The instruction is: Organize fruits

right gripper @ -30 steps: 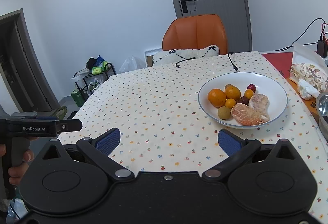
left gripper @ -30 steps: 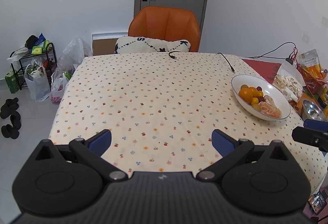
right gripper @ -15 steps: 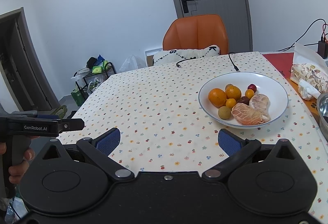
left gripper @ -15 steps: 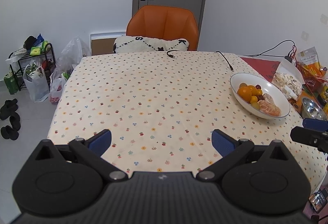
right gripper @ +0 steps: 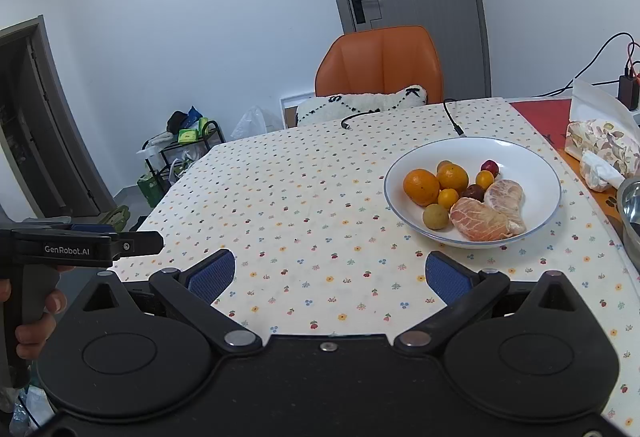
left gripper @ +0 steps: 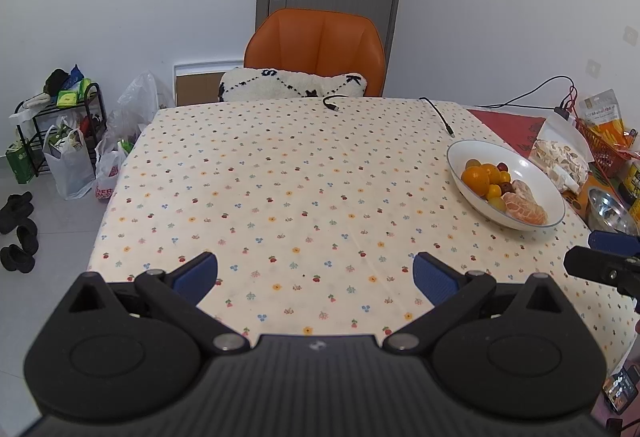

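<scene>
Both claws are spread wide and carrying nothing: my right gripper (right gripper: 330, 271) hangs over the near edge of the tablecloth (right gripper: 280, 205), and my left gripper (left gripper: 316, 273) sits further left over bare cloth, well apart from any fruit. From the right-hand camera I can see the left tool's black body out at the side, a hand (right gripper: 34, 313) wrapped round its handle.

All the fruit I can find is in the white bowl (right gripper: 520, 157) on the right side of the table: two oranges (right gripper: 420, 187), a few small yellow and dark red ones, a greenish one (right gripper: 435, 216) at the near rim, and two peeled citrus pieces (right gripper: 482, 223) lying against each other. Nothing loose shows on the cloth.

So I read this two ways: either the fruit is gathered and the job is at its close, or the bowl is a stock to be sorted out onto the table. I can't settle which from here. What I can say is that the bowl lies just ahead and right of my right claw, within easy approach, and the round fruit would roll if nudged.
</scene>
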